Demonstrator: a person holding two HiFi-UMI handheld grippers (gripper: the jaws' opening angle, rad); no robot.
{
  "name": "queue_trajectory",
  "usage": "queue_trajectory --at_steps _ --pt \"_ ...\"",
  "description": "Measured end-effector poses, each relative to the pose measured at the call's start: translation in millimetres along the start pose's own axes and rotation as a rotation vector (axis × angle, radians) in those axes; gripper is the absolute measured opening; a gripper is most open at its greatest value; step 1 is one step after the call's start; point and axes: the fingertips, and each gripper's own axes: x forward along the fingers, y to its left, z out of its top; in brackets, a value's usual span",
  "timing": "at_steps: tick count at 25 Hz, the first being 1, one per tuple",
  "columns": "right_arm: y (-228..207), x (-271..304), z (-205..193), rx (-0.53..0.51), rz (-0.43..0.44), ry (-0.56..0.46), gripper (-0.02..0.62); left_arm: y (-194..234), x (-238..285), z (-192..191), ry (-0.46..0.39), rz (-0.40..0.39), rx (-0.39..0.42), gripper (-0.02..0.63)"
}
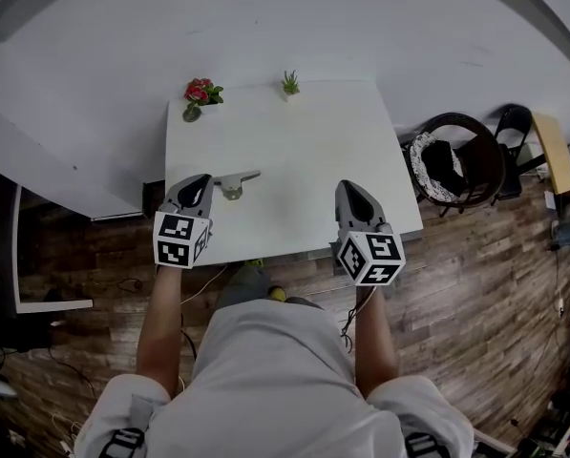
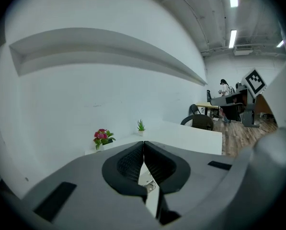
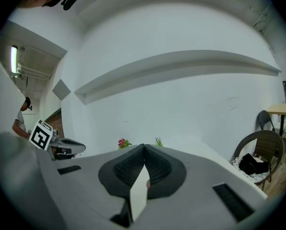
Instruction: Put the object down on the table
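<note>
Table [image 1: 294, 151]: white, rectangular, set against a white wall [image 1: 265, 27]; near edge partly covered by both grippers.
Chair [image 1: 456, 165]: dark, round-backed, right of the table; contents of the seat hard to make out.
Left gripper [image 1: 206, 178]: held over the near left part of the table, marker cube toward the person; closed tip to tip, nothing gripped.
Right gripper [image 1: 346, 186]: held over the near right part; likewise pressed together at the tips, empty.
Metal object [image 1: 235, 184]: small, grey, lying flat on the table just beside the Left gripper's tips, not between them; contact not determinable; kind unclear. Only a sliver seen in the left gripper view, through the gap under the closed tips.
Flower pot [image 1: 199, 93]: red blooms, far left corner.
Green plant [image 1: 290, 84]: tiny, far edge.
</note>
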Motion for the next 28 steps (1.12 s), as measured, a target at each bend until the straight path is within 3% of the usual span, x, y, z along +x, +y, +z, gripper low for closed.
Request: queue_trajectory --at_steps 13,19,28 --pt "-1 -34 4 -0.016 -0.012 -0.016 0.008 21 -75 55 -0.189 0.130 -0.023 0.020" --pt "-4 -39 8 -0.012 -0.031 -0.033 0.008 30 -85 56 -0.212 0.162 -0.066 0.020" --pt "4 -28 11 -0.036 -0.025 -0.035 0.008 38 -94 57 -0.228 0.199 -0.066 0.020"
